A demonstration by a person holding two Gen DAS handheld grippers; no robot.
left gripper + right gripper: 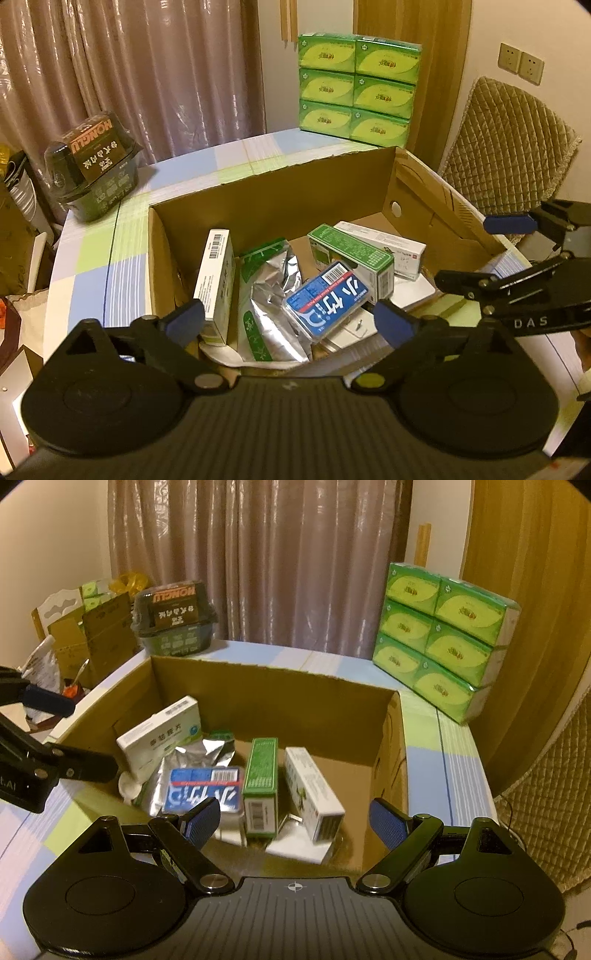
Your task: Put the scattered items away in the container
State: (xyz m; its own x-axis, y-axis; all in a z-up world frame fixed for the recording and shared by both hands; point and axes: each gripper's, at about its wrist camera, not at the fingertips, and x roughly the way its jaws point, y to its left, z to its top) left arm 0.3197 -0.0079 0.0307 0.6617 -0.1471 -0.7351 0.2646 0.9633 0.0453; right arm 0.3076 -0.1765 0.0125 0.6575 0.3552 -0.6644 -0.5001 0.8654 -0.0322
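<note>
An open cardboard box (266, 195) (266, 698) stands on the table and holds several items. Among them are a blue floss case (327, 299) (203, 786), a crumpled silver pouch (269, 295) (192, 753) and a green carton (351, 258) (260, 775). A white carton (216, 280) (159, 734) leans on the left wall, and another white carton (384, 243) (314, 794) lies flat. My left gripper (288, 323) hovers open over the box's near edge, holding nothing. My right gripper (294, 821) is open and empty too, over the near right side.
A stack of green tissue packs (358, 85) (443, 638) stands at the table's far edge. A dark lidded tub (96, 162) (173, 624) sits far left. A chair with a quilted cover (509, 147) is on the right. The checked tablecloth (110, 258) surrounds the box.
</note>
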